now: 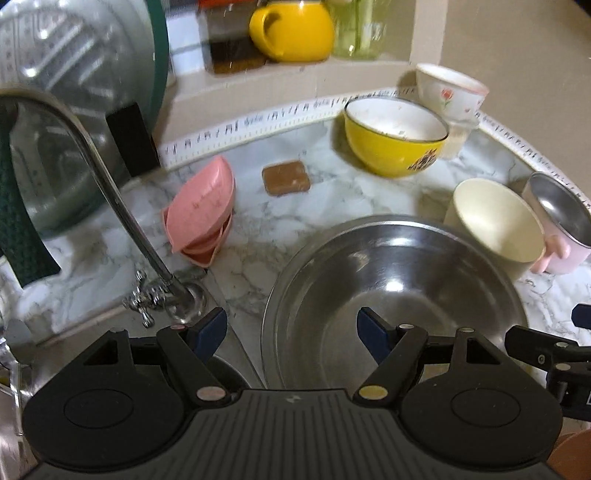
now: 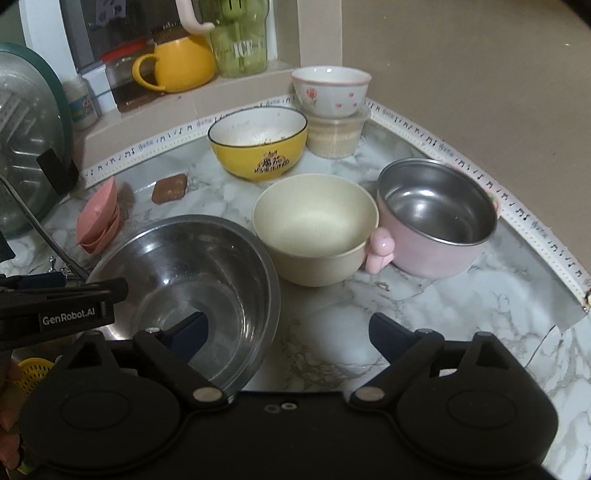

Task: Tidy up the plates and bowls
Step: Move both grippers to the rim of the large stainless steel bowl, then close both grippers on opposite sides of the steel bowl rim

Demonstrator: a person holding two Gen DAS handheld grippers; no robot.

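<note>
A large steel bowl (image 1: 391,295) (image 2: 184,277) stands on the marble counter. Behind it are a cream bowl (image 1: 495,221) (image 2: 314,229), a pink steel-lined pot (image 1: 561,225) (image 2: 436,218), a yellow bowl (image 1: 395,136) (image 2: 258,144) and a white flowered bowl (image 1: 450,88) (image 2: 330,90) on a clear tub (image 2: 338,136). Pink dishes (image 1: 201,212) (image 2: 99,218) are stacked at the left. My left gripper (image 1: 291,330) is open over the steel bowl's left rim. My right gripper (image 2: 288,328) is open over the bowl's right rim and bare counter.
A curved tap (image 1: 110,192) rises at the left by a domed glass lid (image 1: 55,122). A brown soap bar (image 1: 286,177) lies on the counter. A yellow mug (image 1: 291,29) and a jar (image 2: 242,40) stand on the back ledge. The wall bounds the right side.
</note>
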